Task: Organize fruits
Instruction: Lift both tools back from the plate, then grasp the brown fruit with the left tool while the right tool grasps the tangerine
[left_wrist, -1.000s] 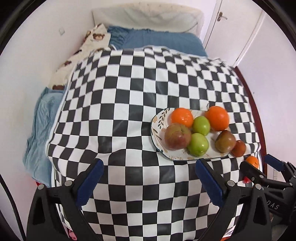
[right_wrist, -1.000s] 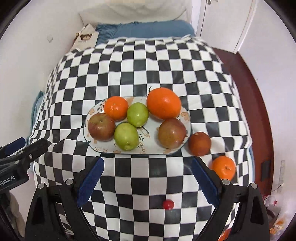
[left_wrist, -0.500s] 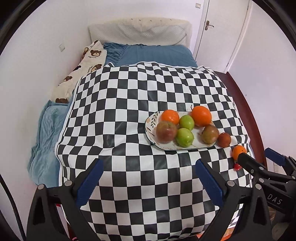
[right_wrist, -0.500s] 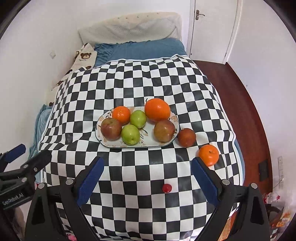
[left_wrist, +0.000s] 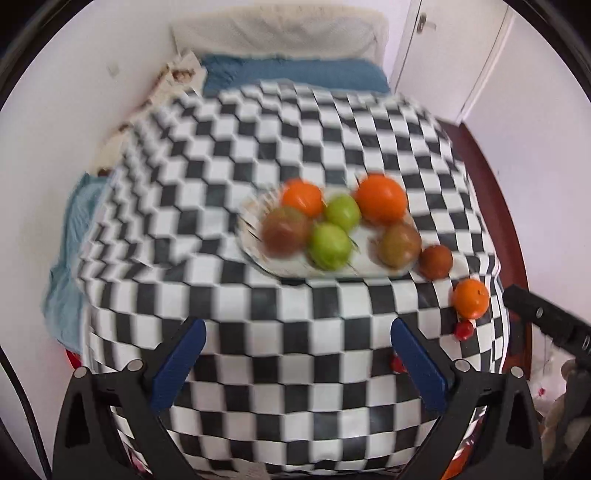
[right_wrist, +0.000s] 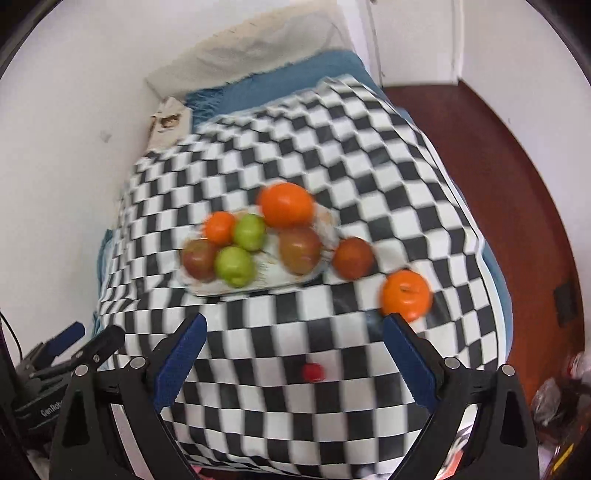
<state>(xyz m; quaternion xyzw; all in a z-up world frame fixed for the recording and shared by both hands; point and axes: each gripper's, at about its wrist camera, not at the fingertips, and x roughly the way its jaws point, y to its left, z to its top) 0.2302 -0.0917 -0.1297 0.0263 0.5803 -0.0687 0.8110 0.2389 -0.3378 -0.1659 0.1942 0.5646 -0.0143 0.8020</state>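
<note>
Lying loose on the checkered worktop (right_wrist: 369, 155), a small orange (right_wrist: 407, 294) is seen just beyond the right tool (right_wrist: 293, 352), touching the tip of its right-hand finger at lower right of frame. Both tools are held wide, nothing gripped. The left tool (left_wrist: 295, 354) sits well apart from that fruit. The plate (right_wrist: 258, 286) lies up-left, a brown fruit (right_wrist: 352, 257) between. The right hand is judged nearer.

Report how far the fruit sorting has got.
Done: six fruits sit on the plate. In hand: nothing; the left gripper and right gripper are both open and empty. Left: the dark red fruit, the small orange and the tiny red fruit lie on the cloth.
</note>
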